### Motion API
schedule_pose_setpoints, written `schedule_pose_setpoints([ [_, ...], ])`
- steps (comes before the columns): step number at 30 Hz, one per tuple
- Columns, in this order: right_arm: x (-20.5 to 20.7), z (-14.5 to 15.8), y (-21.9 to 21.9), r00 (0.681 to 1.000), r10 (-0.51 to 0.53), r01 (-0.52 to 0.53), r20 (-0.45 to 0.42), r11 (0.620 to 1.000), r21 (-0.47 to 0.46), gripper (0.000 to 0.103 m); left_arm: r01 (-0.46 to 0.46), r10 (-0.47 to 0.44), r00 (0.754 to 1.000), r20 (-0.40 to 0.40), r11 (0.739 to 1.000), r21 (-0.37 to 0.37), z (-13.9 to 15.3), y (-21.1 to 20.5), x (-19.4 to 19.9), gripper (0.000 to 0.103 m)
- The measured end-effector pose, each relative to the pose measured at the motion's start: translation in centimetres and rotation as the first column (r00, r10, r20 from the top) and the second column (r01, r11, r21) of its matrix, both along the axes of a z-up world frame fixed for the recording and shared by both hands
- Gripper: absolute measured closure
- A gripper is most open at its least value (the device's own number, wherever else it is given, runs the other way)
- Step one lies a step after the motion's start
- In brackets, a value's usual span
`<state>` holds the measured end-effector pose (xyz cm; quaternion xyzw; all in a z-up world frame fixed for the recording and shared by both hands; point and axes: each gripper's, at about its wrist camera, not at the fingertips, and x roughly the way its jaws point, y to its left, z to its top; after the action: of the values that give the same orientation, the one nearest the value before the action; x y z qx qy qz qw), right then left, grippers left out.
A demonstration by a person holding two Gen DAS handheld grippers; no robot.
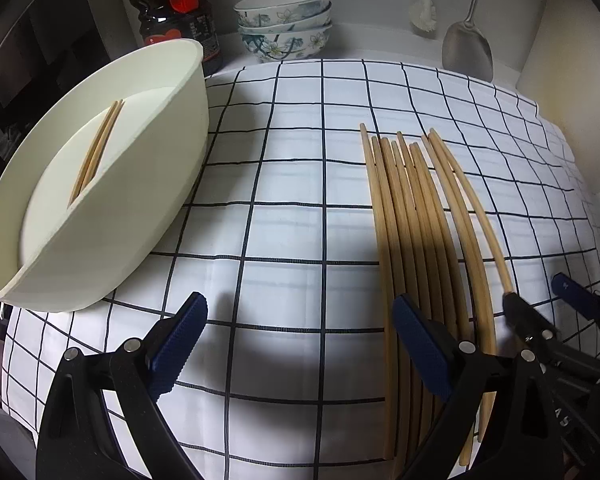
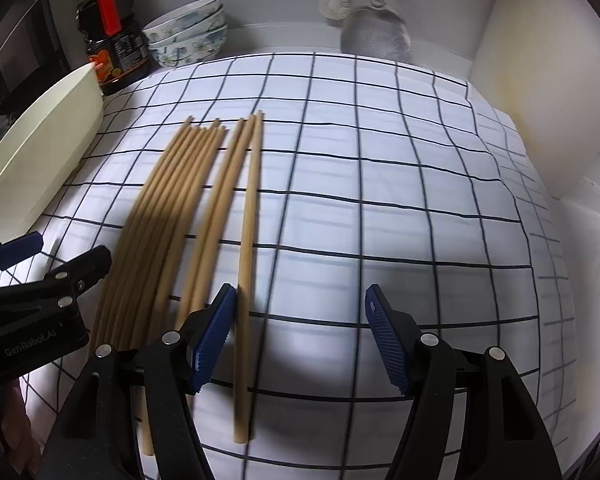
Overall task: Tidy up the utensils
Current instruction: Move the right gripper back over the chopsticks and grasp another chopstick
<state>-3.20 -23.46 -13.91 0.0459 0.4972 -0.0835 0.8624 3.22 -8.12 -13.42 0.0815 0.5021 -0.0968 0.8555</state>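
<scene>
1. The right gripper (image 2: 300, 336) hangs over the checked cloth (image 2: 380, 160), blue pads spread wide, nothing pinched between them.
2. One lone chopstick (image 2: 249, 240) lies just inside the left pad, running away up the cloth.
3. To its left, the bundle of chopsticks (image 2: 172, 216) fans out side by side on the cloth.
4. The left gripper (image 2: 56, 264) pokes in at the left edge, near the bundle.
5. A cream tub (image 2: 44, 148) sits tilted at far left.
6. Behind: a dark sauce bottle (image 2: 112, 40), stacked floral bowls (image 2: 188, 32), a hanging metal spatula (image 2: 376, 32).
</scene>
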Motion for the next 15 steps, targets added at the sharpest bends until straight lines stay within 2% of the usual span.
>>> schedule_pose_setpoints([
  [10, -0.32, -0.04, -0.86, 1.000, -0.013, 0.013, 0.004, 1.000, 0.008, 0.040, 0.005, -0.004, 1.000, -0.028, 1.000, 0.014, -0.72, 0.38, -0.17, 0.011],
  [15, -0.13, -0.12, -0.60, 1.000, -0.004, 0.004, 0.011, 1.000, 0.008, 0.040, -0.016, 0.016, 0.999, -0.040, 1.000, -0.014, -0.95, 0.42, 0.42, 0.010],
])
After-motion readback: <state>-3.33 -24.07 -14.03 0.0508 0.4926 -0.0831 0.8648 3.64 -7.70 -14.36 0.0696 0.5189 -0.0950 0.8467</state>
